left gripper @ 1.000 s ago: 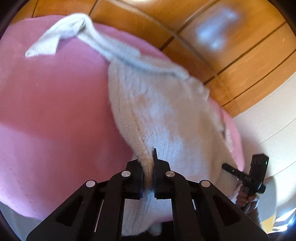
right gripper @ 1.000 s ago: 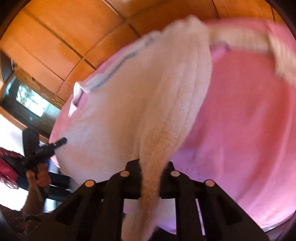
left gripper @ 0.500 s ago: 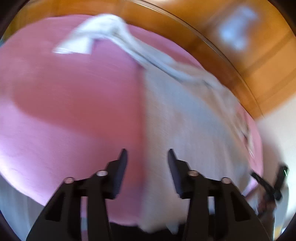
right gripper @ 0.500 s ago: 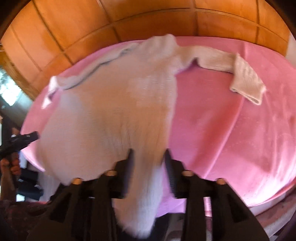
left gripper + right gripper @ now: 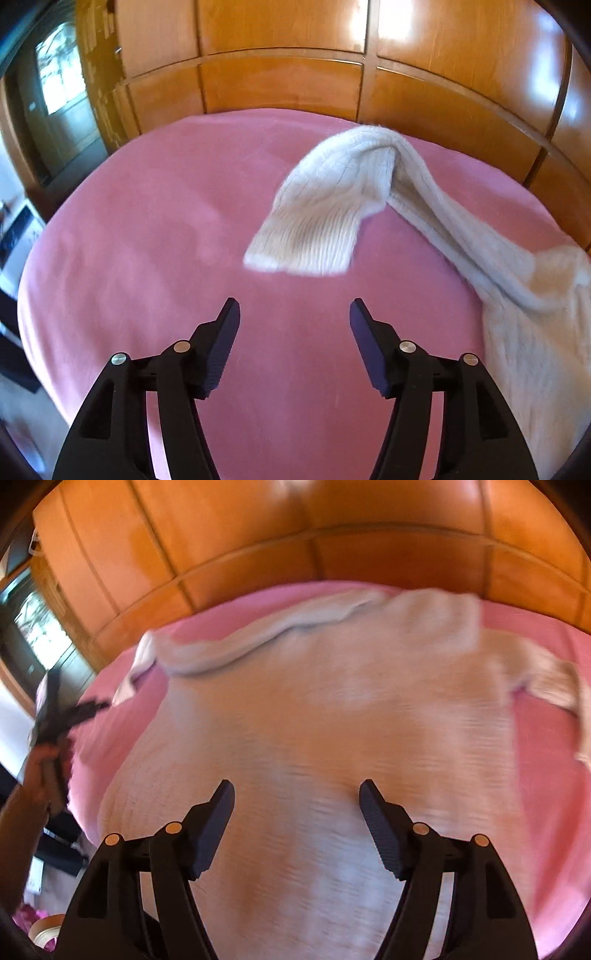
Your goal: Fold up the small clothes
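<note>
The left gripper (image 5: 294, 314) is seen opening, jaws empty above the pink cover (image 5: 147, 229). The right gripper (image 5: 296, 794) is opening over the white sweater (image 5: 314, 709), which is spread flat, 1 sleeve (image 5: 314, 218) folded back.

pink bedcover (image 5: 147, 240), wooden panelling (image 5: 280, 85)

We count one cream knitted sweater (image 5: 314, 720) with two sleeves; one sleeve (image 5: 325, 206) is doubled back on itself. One pink cover (image 5: 147, 221) lies beneath it. We count two black grippers, a left gripper (image 5: 293, 314) and a right gripper (image 5: 295, 794), each with two fingers. One hand (image 5: 40, 771) shows at the edge.
</note>
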The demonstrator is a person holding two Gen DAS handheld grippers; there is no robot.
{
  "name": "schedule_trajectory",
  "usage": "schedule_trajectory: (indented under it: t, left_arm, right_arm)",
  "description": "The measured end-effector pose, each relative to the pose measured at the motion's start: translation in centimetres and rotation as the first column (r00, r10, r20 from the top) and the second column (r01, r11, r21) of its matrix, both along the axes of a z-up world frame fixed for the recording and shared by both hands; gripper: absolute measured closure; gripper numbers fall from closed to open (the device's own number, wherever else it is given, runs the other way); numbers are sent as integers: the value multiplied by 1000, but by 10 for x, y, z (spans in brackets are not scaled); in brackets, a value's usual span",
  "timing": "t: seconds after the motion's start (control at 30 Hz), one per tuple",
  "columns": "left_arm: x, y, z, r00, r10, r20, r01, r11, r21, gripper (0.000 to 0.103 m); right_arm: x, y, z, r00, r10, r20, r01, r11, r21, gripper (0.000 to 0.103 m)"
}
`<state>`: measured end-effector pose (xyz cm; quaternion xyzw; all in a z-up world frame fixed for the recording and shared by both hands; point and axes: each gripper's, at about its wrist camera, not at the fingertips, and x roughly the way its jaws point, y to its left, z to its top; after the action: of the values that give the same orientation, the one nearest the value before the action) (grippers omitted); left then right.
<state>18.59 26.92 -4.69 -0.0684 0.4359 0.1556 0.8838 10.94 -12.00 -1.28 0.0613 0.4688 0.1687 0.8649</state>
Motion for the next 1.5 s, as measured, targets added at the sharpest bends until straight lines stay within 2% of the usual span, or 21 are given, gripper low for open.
schedule_trajectory:
  t: [0.13, 0.17, 0.2, 0.23, 0.27, 0.3, 0.37, 0.47, 0.53, 0.63, 0.67, 0.77, 0.87, 0.9, 0.97, 1.03, 1.07, 1.17, 1.33, 1.43, 1.5]
  left_arm:
    - [32, -8, -12, 999, -32, -34, 35, 995, 91, 37]
    - [41, -6, -16, 999, -24, -37, 28, 993, 114, 37]
    - [47, -2, -20, 999, -19, -42, 24, 993, 118, 42]
    - [52, 0, -24, 998, -14, -54, 21, 993, 117, 55]
    - [57, 8, -29, 997, -3, -76, 11, 994, 109, 94]
    - [61, 11, -31, 996, 17, -83, -8, 994, 109, 93]
    - [64, 23, -23, 998, 43, -40, -39, 995, 93, 94]
    - [44, 50, 11, 995, 84, 49, -88, 992, 92, 94]
    - [32, 64, 29, 993, 93, 79, -101, 989, 108, 94]
    - [13, 81, 49, 990, 103, 97, -117, 982, 146, 94]
    - [5, 92, 58, 988, 113, 108, -128, 981, 146, 94]
    - [-12, 111, 75, 982, 140, 124, -160, 973, 167, 94]
    - [-21, 123, 82, 977, 178, 119, -200, 958, 205, 94]
    - [-21, 122, 78, 976, 191, 104, -210, 954, 214, 94]
    - [-20, 135, 63, 971, 237, 25, -236, 946, 224, 94]
    - [-19, 147, 46, 964, 261, -40, -247, 945, 212, 91]
    - [-19, 150, 33, 961, 258, -96, -232, 946, 226, 87]
    - [-26, 158, 17, 943, 305, -134, -261, 927, 270, 83]
    - [-48, 174, 18, 907, 411, -92, -392, 904, 171, 83]
    - [-55, 154, 24, 938, 346, -1, -346, 937, 53, 83]
    - [-45, 127, 19, 965, 262, 5, -262, 965, 16, 83]
  right_arm:
    - [11, 15, -8, 1000, 30, -6, -30, 1000, 2, 33]
    - [17, 16, -8, 999, 36, -7, -36, 999, 5, 33]
    - [19, 16, -8, 999, 37, -6, -37, 999, 7, 33]
    - [25, 17, -9, 999, 39, -8, -39, 999, 8, 33]
    - [27, 16, -9, 999, 42, -11, -41, 999, 10, 34]
    - [35, 18, -9, 999, 47, -11, -47, 999, 9, 35]
    - [49, 25, -7, 997, 71, -4, -71, 997, 7, 39]
    - [75, 39, -6, 992, 126, 9, -126, 992, 12, 45]
    - [101, 56, -10, 987, 162, 8, -162, 987, 2, 49]
    - [144, 90, -27, 969, 240, -50, -240, 971, -5, 56]
    - [157, 103, -35, 960, 268, -84, -271, 962, -27, 62]
    - [184, 131, -42, 948, 309, -81, -315, 946, -81, 64]
    - [217, 147, -31, 965, 261, -8, -261, 961, -91, 67]
    - [232, 150, -22, 975, 217, 40, -213, 974, -82, 67]
    - [261, 149, -2, 987, 116, 108, -113, 993, -38, 67]
    - [273, 147, 10, 988, 75, 137, -73, 997, -23, 62]
    - [275, 145, 16, 987, 73, 146, -71, 997, -13, 57]
    - [254, 136, 22, 980, 93, 176, -90, 996, -27, 45]
    - [202, 105, 7, 983, 116, 143, -109, 993, -54, 36]
    - [165, 87, -6, 990, 93, 102, -87, 995, -54, 28]
    - [142, 75, -10, 995, 73, 74, -68, 996, -61, 27]
